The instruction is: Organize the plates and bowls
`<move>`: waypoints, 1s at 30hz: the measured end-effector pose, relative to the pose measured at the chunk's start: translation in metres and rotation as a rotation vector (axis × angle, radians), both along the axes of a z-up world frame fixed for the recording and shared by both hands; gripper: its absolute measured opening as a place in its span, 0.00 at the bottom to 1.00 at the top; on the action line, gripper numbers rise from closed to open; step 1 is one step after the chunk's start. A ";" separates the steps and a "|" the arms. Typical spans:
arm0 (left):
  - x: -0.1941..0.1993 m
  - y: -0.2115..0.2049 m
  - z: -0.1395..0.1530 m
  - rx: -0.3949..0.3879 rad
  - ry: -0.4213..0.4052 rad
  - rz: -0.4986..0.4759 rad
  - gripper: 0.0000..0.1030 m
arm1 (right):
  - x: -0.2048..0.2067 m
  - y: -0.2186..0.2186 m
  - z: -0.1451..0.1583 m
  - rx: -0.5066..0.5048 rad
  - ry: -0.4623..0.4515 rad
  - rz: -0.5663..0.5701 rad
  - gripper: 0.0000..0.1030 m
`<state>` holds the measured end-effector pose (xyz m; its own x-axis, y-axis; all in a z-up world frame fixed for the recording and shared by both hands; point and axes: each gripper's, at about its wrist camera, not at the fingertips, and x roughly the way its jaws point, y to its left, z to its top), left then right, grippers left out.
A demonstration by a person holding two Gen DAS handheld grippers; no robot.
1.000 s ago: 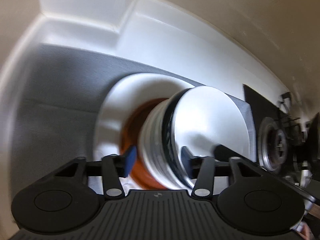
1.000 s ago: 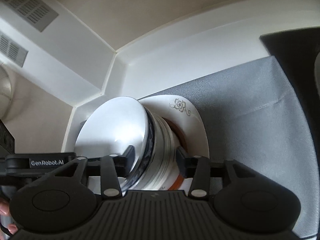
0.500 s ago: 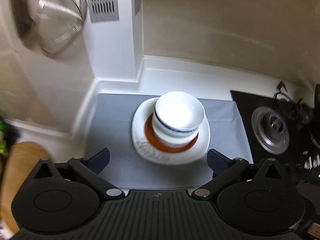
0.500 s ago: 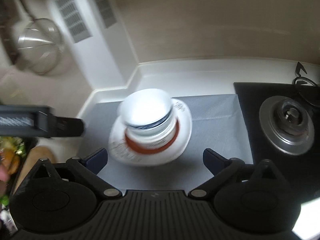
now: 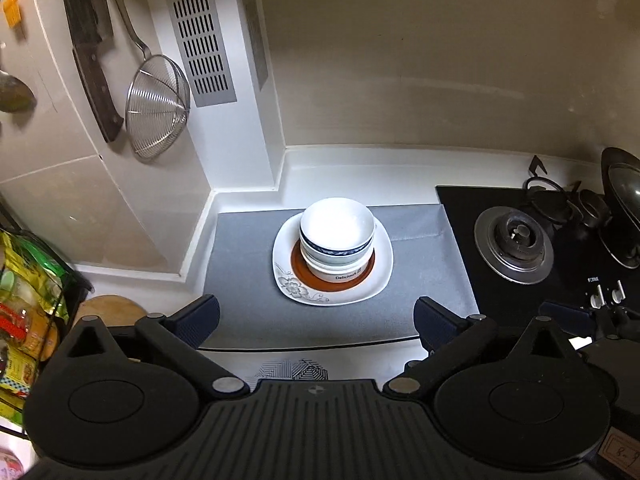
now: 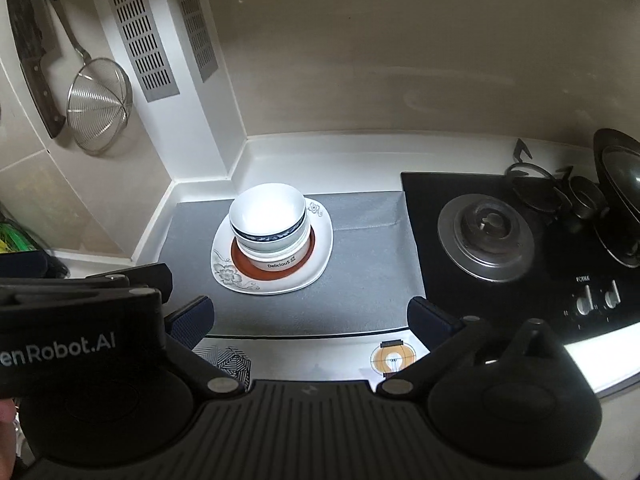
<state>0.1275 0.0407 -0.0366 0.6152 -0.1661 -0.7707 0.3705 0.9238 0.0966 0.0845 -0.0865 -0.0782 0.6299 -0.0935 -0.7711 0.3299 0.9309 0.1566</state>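
A stack of white bowls [image 5: 337,236] [image 6: 269,226], the upper ones with a blue band, stands on a brown-rimmed plate [image 5: 360,280] that lies on a white square plate with a flower print [image 5: 290,286] [image 6: 224,272]. The whole stack rests on a grey mat [image 5: 240,272] [image 6: 360,248]. My left gripper [image 5: 316,322] hangs high above the counter's front edge, open and empty, well back from the stack. My right gripper [image 6: 310,316] is likewise open and empty, above the front edge. The left gripper's body [image 6: 80,312] shows at the left of the right wrist view.
A black gas hob [image 5: 514,240] [image 6: 486,236] with a burner and knobs borders the mat on the right; a dark pan lid [image 5: 624,220] leans at its far end. A strainer [image 5: 156,112] and a cleaver [image 5: 94,56] hang on the left wall. Packets [image 5: 24,304] and a wooden board [image 5: 108,310] sit at left.
Both grippers let go of the bowl stack, opened wide and drew back and up from it. The stack now stands alone on the plates, small in both views.
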 end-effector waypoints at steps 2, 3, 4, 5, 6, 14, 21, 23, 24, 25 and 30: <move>-0.004 0.000 0.003 0.014 -0.002 0.001 1.00 | -0.003 0.001 0.002 0.008 0.001 -0.004 1.00; -0.004 -0.001 0.002 0.017 -0.001 0.001 1.00 | -0.004 0.002 0.002 0.009 0.001 -0.006 1.00; -0.005 -0.001 0.003 0.019 -0.001 0.002 1.00 | -0.005 0.003 0.002 0.008 0.003 -0.009 1.00; -0.006 0.000 0.003 0.023 0.000 0.004 1.00 | -0.005 0.004 0.001 0.007 0.006 -0.009 1.00; -0.006 0.000 0.003 0.031 0.003 0.007 1.00 | -0.005 0.005 0.001 0.005 0.009 -0.008 1.00; -0.007 0.004 0.001 0.041 0.013 0.013 1.00 | -0.006 0.009 -0.001 0.014 0.020 0.001 1.00; -0.008 0.006 0.000 0.051 0.027 0.021 1.00 | -0.005 0.008 -0.002 0.034 0.027 0.021 1.00; -0.008 0.006 -0.001 0.052 0.030 0.022 1.00 | -0.005 0.009 -0.003 0.038 0.032 0.023 1.00; -0.007 0.007 -0.001 0.052 0.030 0.022 1.00 | -0.005 0.009 -0.003 0.037 0.031 0.025 1.00; -0.007 0.007 -0.001 0.053 0.031 0.023 1.00 | -0.004 0.009 -0.003 0.040 0.032 0.028 1.00; -0.006 0.008 -0.001 0.057 0.031 0.027 1.00 | -0.003 0.009 -0.004 0.043 0.032 0.034 1.00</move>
